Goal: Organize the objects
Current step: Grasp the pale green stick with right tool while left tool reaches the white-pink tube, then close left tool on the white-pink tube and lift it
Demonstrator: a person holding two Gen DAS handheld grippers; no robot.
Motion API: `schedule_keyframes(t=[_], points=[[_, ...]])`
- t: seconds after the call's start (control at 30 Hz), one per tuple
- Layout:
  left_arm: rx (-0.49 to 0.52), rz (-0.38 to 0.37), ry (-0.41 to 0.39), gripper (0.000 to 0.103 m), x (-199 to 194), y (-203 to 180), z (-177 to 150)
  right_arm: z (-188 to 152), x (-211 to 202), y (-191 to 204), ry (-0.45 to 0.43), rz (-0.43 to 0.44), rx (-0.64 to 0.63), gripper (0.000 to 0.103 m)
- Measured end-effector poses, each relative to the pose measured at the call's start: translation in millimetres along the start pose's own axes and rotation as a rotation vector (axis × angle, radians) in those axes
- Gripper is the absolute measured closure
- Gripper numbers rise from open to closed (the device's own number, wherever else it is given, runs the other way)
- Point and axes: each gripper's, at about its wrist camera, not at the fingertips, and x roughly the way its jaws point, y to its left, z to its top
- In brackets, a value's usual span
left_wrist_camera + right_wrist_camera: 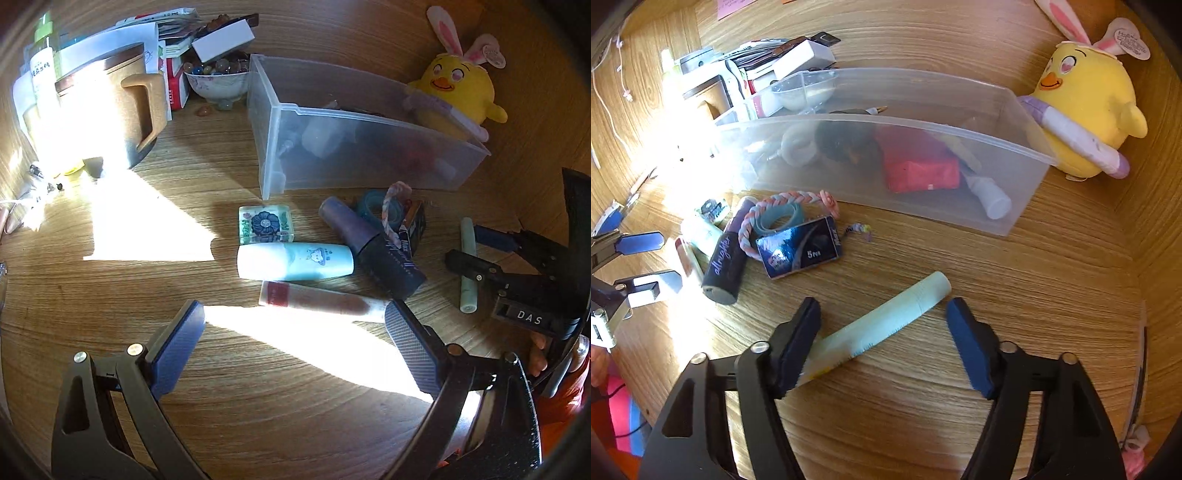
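A clear plastic bin (354,155) (1015,206) lies on the wooden desk and holds several small items. In front of it lie a pink lip tube (317,297), a white-and-teal bottle (295,261), a dark purple tube (373,247) (726,264), a flower-print eraser (265,224), a tape roll (376,206), a braided cord (783,206) and a dark card pack (799,251). My left gripper (291,332) is open, just short of the pink tube. My right gripper (882,339) is open, with a pale green tube (886,325) (468,266) lying between its fingers.
A yellow chick plush (461,88) (1086,107) sits behind the bin at the right. A tan mug (107,107), a bowl of marbles (218,79) and stacked papers and boxes (147,40) stand at the back left. Bright sunlight crosses the desk.
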Motion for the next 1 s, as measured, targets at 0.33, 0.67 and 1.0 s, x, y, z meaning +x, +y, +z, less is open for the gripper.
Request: schedule_keyframes(t=[0.33, 0.67, 1.0], points=[[0.069, -0.026, 0.035, 0.004, 10.3, -22.4, 0.6, -11.2, -12.9, -8.0, -0.02, -0.017, 0.002, 0.074], [0.114, 0.064, 0.011, 0.005, 16.1, -35.0, -4.1, -20.1, -19.9, -21.8, -0.05, -0.008, 0.041, 0.089], [0.096, 0.11, -0.032, 0.019, 3.4, -30.9, -9.7, -19.4, -32.2, -26.3, -0.099, 0.021, 0.082, 0.089]])
